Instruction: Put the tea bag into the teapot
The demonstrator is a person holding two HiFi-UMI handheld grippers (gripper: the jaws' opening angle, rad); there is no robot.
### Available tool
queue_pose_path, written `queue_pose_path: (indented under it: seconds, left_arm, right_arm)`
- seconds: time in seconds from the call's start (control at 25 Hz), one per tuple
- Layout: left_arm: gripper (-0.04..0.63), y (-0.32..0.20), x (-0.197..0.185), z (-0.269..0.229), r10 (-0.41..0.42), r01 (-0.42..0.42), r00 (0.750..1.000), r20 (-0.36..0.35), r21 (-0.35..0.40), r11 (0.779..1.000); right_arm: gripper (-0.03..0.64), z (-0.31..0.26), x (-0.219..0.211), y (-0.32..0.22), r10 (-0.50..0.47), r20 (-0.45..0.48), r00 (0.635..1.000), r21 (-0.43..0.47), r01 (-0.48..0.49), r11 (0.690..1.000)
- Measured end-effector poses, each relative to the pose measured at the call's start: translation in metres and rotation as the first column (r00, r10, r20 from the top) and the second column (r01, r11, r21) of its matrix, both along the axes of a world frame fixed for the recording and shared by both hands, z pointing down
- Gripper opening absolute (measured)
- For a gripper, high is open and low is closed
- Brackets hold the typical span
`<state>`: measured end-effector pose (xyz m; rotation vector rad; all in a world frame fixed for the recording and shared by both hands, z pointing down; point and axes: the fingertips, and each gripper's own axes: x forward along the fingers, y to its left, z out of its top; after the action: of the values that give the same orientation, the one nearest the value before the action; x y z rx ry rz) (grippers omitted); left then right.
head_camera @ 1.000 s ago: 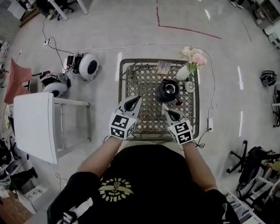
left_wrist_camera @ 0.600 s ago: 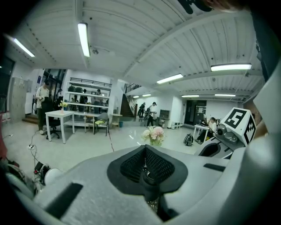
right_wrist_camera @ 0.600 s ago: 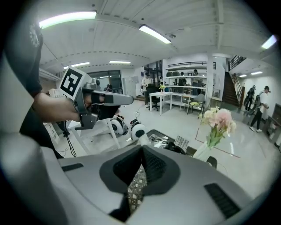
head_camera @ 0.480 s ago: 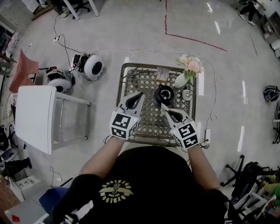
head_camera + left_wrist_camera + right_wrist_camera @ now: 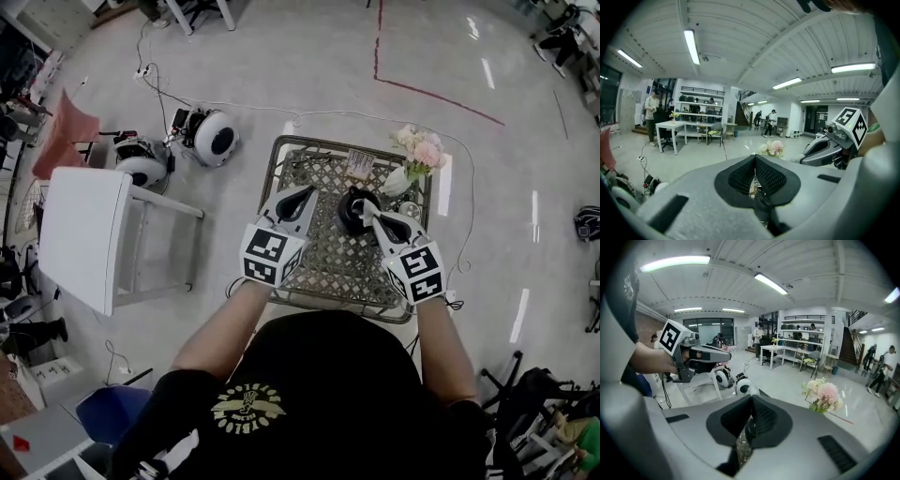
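Observation:
A black teapot (image 5: 352, 210) stands on the far half of the metal lattice table (image 5: 323, 277), its top open. My right gripper (image 5: 368, 207) hovers right at the teapot's right side, jaws shut; nothing shows between its pads (image 5: 759, 420). My left gripper (image 5: 307, 192) hangs over the table left of the teapot, also shut with nothing seen in it. A small printed packet (image 5: 359, 165) lies at the table's far edge; I cannot tell whether it is the tea bag. Each gripper view shows the other gripper: the right gripper (image 5: 820, 152) and the left gripper (image 5: 705, 354).
A white vase of pink flowers (image 5: 416, 153) stands at the table's far right corner, a small round lid (image 5: 409, 208) just before it. A white table (image 5: 80, 234) stands to the left, two round white devices (image 5: 214, 139) and cables on the floor beyond.
Both grippers have moved forward over the table. The right one has come from the near edge up beside the teapot. The head camera has shifted too.

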<state>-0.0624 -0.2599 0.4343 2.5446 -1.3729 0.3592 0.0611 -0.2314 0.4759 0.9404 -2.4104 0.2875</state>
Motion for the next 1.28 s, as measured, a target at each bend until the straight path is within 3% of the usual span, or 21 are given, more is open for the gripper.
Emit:
queue_pose_path:
  seconds: [0.56, 0.6, 0.68, 1.0, 1.28]
  left_arm:
    - [0.008, -0.04, -0.023, 0.004, -0.052, 0.052, 0.998, 0.021, -0.003, 0.999]
    - [0.008, -0.04, -0.025, 0.004, -0.055, 0.055, 0.998, 0.021, -0.003, 0.998]
    - [0.008, -0.039, -0.03, 0.007, -0.062, 0.063, 0.998, 0.024, -0.009, 0.998]
    - [0.008, -0.023, -0.046, 0.026, -0.081, 0.082, 0.997, 0.014, -0.065, 0.994]
    - [0.008, -0.026, -0.047, 0.001, -0.088, 0.088, 0.996, -0.023, -0.007, 0.996]
  right_arm:
    - [0.014, 0.026, 0.008, -0.054, 0.036, -0.023, 0.999, -0.006, -0.036, 0.999]
    - [0.019, 0.028, 0.009, -0.054, 0.039, -0.029, 0.999, -0.007, -0.039, 0.999]
    - [0.105, 0.03, 0.01, -0.055, 0.045, -0.027, 0.999, -0.013, -0.045, 0.999]
    - [0.109, 0.022, 0.015, -0.052, 0.078, 0.011, 0.997, -0.006, -0.078, 0.997]
    - [0.109, 0.008, 0.02, -0.043, 0.116, 0.049, 0.992, 0.002, -0.116, 0.993]
